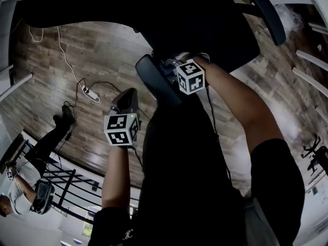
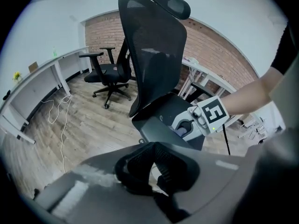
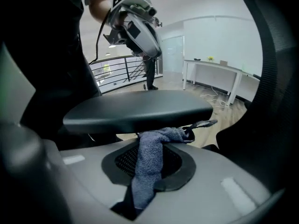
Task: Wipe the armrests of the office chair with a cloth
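The black office chair stands in front of me, its mesh back upright. My right gripper is at the chair's near armrest, shut on a blue-grey cloth. In the right gripper view the cloth's top touches the front edge of the armrest pad. The far armrest is bare. Held low and left of the chair, my left gripper is apart from it. Its black pads are together with nothing between them. From the left gripper view, the right gripper rests on the armrest.
A second office chair stands by a long white desk. A power strip and cables lie on the wood floor. White table frames stand at the right. A person is beside a railing.
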`<state>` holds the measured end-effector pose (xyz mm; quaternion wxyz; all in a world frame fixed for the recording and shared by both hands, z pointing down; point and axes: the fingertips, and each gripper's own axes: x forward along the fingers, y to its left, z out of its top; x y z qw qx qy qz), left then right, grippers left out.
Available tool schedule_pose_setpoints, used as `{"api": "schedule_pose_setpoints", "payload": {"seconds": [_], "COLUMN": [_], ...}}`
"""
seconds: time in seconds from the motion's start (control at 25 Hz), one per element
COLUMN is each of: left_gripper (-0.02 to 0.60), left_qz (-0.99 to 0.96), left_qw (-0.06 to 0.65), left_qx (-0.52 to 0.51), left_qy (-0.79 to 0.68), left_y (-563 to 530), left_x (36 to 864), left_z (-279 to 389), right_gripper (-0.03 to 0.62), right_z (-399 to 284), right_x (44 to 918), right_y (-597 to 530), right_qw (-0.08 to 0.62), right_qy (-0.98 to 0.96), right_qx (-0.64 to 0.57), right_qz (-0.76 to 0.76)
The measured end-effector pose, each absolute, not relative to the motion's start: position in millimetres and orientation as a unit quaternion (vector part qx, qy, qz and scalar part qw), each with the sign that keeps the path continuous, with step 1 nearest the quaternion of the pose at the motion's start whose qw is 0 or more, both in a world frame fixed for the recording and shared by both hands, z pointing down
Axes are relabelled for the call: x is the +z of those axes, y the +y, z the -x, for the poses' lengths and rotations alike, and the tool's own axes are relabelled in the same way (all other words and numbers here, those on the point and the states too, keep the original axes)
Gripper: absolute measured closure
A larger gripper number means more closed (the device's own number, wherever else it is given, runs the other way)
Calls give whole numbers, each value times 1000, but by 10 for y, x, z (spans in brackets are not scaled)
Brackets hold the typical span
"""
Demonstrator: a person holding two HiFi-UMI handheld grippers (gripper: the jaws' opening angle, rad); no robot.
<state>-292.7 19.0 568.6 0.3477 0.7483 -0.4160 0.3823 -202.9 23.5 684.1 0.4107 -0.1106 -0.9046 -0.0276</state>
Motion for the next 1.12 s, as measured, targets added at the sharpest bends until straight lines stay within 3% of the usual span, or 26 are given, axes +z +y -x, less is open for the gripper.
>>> {"api": "schedule_pose_setpoints", "payload": {"seconds": [0.28, 0.84, 1.12], "left_gripper": [577, 577, 577], "left_qz": [-734, -730, -731], "left_qw": [360, 359, 370], "left_qx": [401, 381, 367], "left_qy": [-412, -440, -442], "left_y": [243, 350, 408], "left_x": [5825, 5809, 5734], "left_z": [3024, 3108, 3071], "right_gripper": [523, 522, 523], "right_z": [2212, 2203, 2212], "right_x": [6992, 7918, 7841], "right_y": [201, 49, 73], "right_qw": [395, 457, 472], "right_qy": [-911, -881, -873], "right_qx": [-15, 82, 85], "right_qz": [119, 87, 84]}}
